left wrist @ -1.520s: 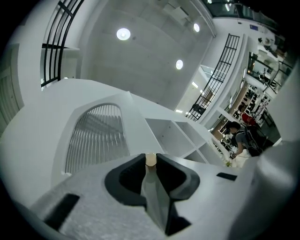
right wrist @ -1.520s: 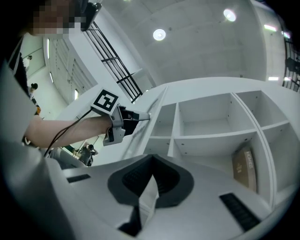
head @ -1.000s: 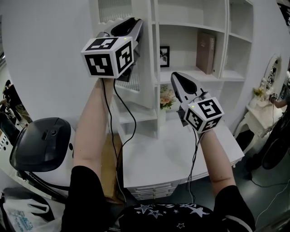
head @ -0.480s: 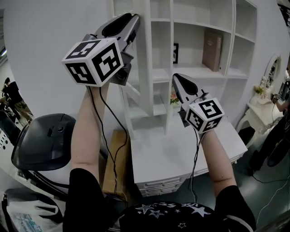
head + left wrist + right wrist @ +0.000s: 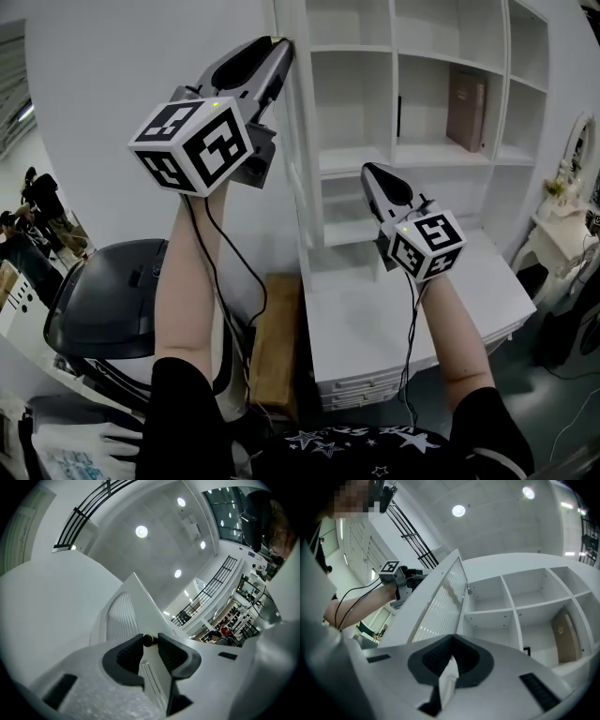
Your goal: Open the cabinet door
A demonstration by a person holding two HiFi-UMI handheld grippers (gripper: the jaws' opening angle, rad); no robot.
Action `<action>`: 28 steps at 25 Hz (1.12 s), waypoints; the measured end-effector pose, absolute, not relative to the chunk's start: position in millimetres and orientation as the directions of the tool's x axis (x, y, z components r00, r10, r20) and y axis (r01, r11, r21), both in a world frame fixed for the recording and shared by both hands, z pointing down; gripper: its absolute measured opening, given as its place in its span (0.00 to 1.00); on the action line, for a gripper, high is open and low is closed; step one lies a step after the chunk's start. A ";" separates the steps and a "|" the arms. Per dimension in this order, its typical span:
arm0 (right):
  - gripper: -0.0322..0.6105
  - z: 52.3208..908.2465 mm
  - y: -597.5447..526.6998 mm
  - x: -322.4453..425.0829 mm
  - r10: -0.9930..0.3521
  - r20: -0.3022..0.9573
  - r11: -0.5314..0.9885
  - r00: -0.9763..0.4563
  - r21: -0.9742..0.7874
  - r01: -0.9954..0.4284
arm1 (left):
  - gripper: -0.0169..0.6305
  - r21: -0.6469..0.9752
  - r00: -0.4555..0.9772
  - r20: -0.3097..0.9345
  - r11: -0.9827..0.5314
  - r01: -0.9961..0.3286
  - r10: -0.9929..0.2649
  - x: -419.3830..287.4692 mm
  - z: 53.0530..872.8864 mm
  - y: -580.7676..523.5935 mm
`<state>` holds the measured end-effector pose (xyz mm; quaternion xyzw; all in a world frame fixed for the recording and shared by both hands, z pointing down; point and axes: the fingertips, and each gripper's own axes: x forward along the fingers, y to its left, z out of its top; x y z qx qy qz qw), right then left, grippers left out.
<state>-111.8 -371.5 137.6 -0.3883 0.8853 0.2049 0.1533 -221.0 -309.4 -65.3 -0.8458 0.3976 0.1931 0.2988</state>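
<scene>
Left tool (image 5: pixel 150 637) jaws opening, small round brass knob (image 5: pixel 149 640) between dark ribbed pads (image 5: pixel 128 655); white slatted cabinet door (image 5: pixel 123 616) at 11 o'clock. Right tool (image 5: pixel 453 635) closed, empty.

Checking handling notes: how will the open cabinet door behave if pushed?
The door probably swings freely as one stiff panel: it stands wide open from the shelves. Its ribbed pane looks like glass, so likely fragile. The small round knob, between the left gripper's opening jaws, may slip.
</scene>
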 end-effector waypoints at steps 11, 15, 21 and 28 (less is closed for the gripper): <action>0.06 147.5 -366.5 -165.3 -0.617 -0.407 0.626 -0.673 0.264 -0.734 | 0.19 -0.356 0.590 -0.582 -0.477 -0.804 -0.560 -253.6 -64.9 -303.2; 0.06 141.8 -358.3 -166.1 -0.612 -0.416 0.618 -0.672 0.279 -0.735 | 0.14 -0.347 0.553 -0.623 -0.439 -0.829 -0.553 -257.2 -60.5 -298.4; 0.06 149.2 -348.0 -161.8 -0.601 -0.407 0.629 -0.688 0.291 -0.721 | 0.04 -0.290 0.418 -0.720 -0.306 -0.907 -0.555 -282.3 -44.7 -286.6; 0.06 165.0 -320.2 -138.2 -0.606 -0.395 0.636 -0.691 0.281 -0.719 | 0.04 -0.245 0.352 -0.708 -0.255 -0.935 -0.612 -287.6 -4.7 -272.1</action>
